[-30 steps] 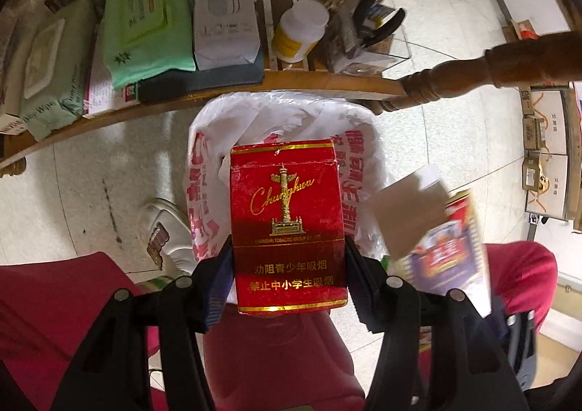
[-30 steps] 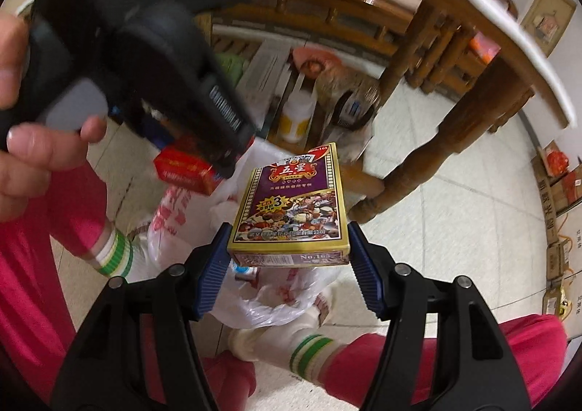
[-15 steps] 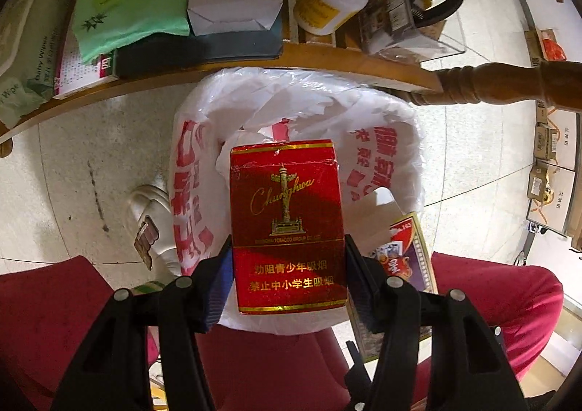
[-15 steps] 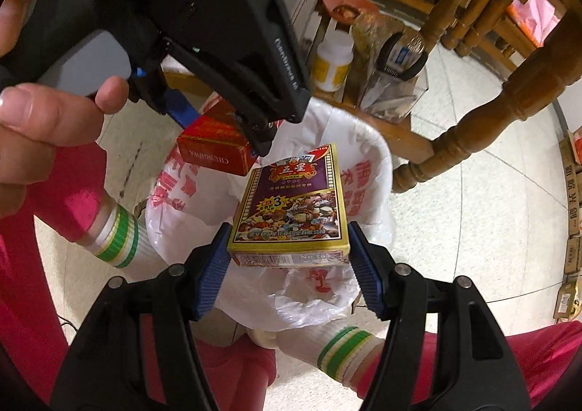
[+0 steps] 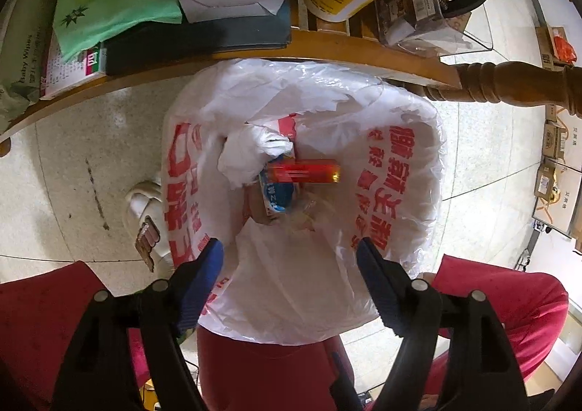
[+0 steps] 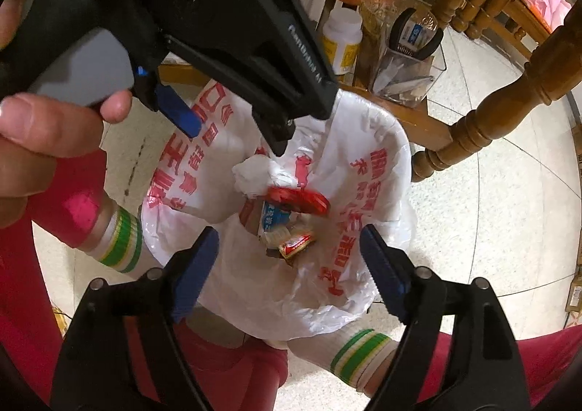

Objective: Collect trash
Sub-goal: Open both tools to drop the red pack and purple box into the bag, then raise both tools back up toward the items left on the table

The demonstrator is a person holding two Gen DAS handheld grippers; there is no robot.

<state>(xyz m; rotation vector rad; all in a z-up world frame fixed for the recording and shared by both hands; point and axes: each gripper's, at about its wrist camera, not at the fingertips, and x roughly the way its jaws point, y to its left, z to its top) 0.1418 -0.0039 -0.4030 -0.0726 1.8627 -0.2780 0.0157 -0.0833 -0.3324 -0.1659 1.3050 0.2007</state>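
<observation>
Lying in the bag (image 5: pixel 400 170), red pack (image 5: pixel 303 171) below opening, empty left claw (image 5: pixel 289 258).

Left gripper (image 5: pixel 289 254) pointing steeply down, jaws opening, nothing between them. Right gripper (image 6: pixel 289 247) likewise steeply down, jaws opening and empty. Left hand (image 6: pixel 40 134) wrapped around its gripper's handle, thumb on the grey trigger.

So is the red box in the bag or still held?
In the bag. The red box lies inside the white bag on other trash; the left gripper, jaws opening, holds nothing.
</observation>
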